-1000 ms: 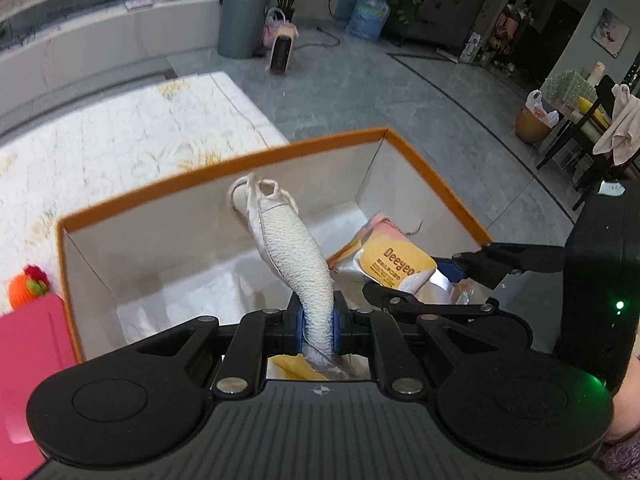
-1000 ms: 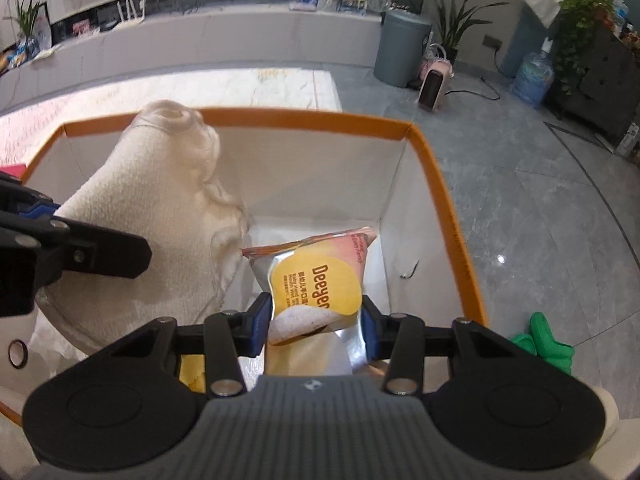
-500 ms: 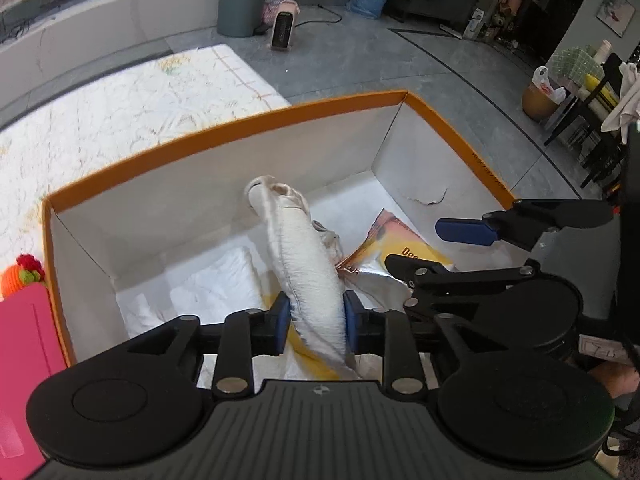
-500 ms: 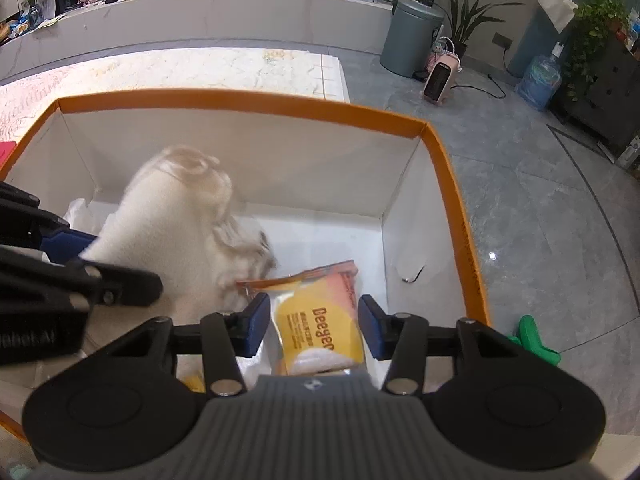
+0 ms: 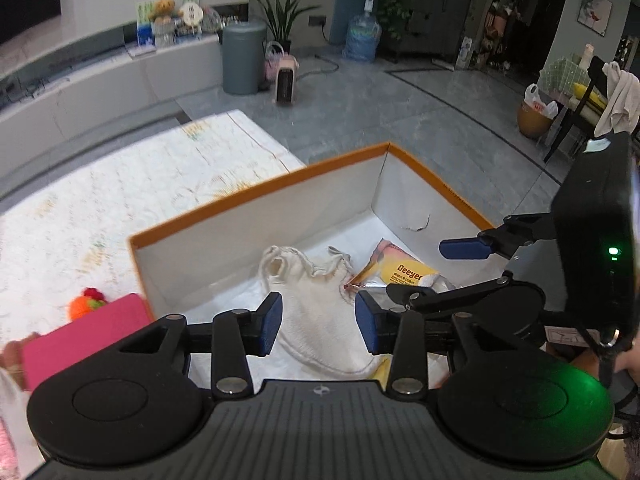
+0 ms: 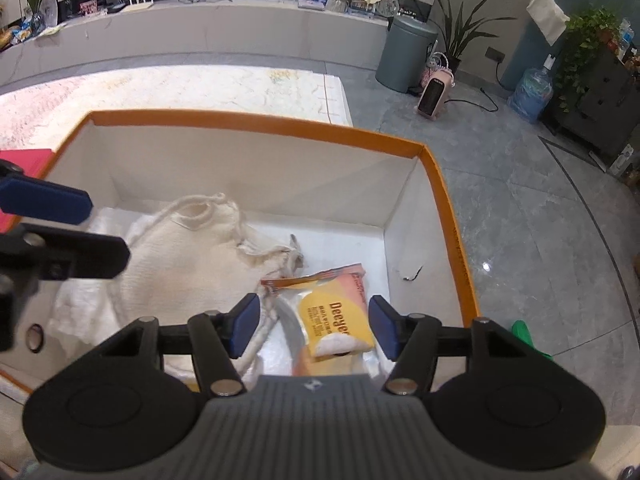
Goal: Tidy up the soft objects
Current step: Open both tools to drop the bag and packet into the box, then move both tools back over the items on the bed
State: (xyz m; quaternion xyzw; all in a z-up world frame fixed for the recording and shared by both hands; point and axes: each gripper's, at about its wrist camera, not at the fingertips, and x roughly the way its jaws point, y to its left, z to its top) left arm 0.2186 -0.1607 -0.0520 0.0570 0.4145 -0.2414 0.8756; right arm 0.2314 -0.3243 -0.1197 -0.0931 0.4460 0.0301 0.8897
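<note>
A white knitted cloth bag [image 5: 320, 312] lies in the orange-rimmed white box [image 5: 256, 196]. Beside it on the right lies a yellow "Deeyeo" tissue pack [image 5: 404, 276]. My left gripper [image 5: 319, 322] is open and empty, raised over the cloth bag. My right gripper [image 6: 314, 326] is open and empty above the tissue pack [image 6: 336, 316]. The cloth bag [image 6: 180, 264] and the box [image 6: 256, 122] also show in the right wrist view. The right gripper also shows in the left wrist view [image 5: 440, 268] at the right.
A pink flat object [image 5: 84, 340] and an orange plush toy [image 5: 84, 304] lie left of the box on a pale mat [image 5: 120, 196]. A green object [image 6: 524, 334] lies on the grey floor right of the box.
Both grippers opened. The cloth bag and the tissue pack dropped into the box, and both grippers rose above them.
</note>
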